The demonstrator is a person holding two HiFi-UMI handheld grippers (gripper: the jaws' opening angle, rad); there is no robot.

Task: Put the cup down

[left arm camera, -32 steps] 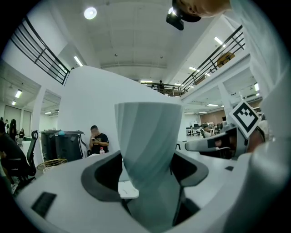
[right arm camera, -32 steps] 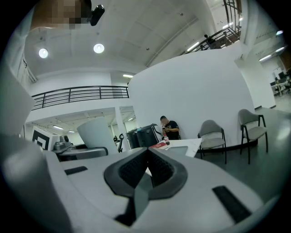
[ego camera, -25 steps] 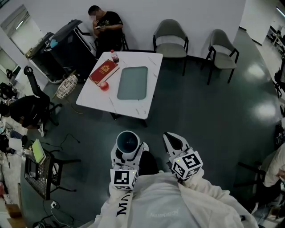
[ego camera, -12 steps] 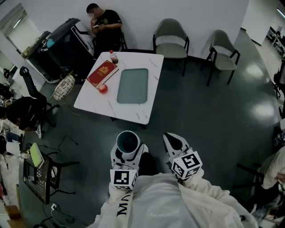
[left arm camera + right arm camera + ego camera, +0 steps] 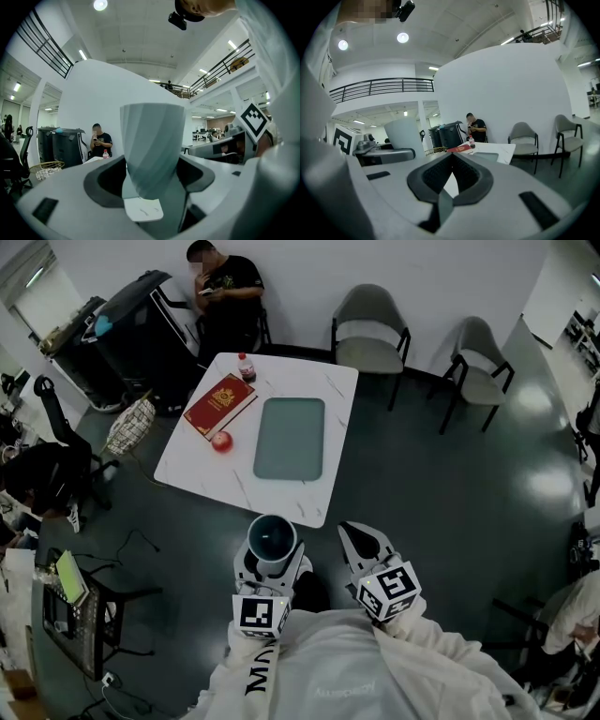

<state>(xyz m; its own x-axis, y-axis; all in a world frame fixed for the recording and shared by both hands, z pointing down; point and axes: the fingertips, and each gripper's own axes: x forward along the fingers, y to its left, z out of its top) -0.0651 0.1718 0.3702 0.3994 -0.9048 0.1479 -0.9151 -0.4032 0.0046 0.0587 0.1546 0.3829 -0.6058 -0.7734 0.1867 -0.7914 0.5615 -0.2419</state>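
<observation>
Your left gripper [image 5: 149,185] clamps the upright cup [image 5: 152,140], its base sunk out of sight between the jaws. Your right gripper [image 5: 451,178] has its jaws pressed together, empty.

Open office corner, dark glossy floor, plain white wall.

Just ahead of the fingers [image 5: 370,542] of the right gripper [image 5: 354,529] stands a white marbled table [image 5: 323,381]. Beyond it, against the white wall [image 5: 412,273], one grey armchair [image 5: 372,320] stands straight ahead of the fingers and a second grey armchair [image 5: 478,357] further to their right. Far to their left are black bins [image 5: 131,329], a wicker basket [image 5: 129,426] and a black office chair [image 5: 58,413]. Lamp glare lies on the floor [image 5: 450,512] to the right. Overhead hang round ceiling lamps [image 5: 402,37] and a railed balcony [image 5: 384,86].
</observation>
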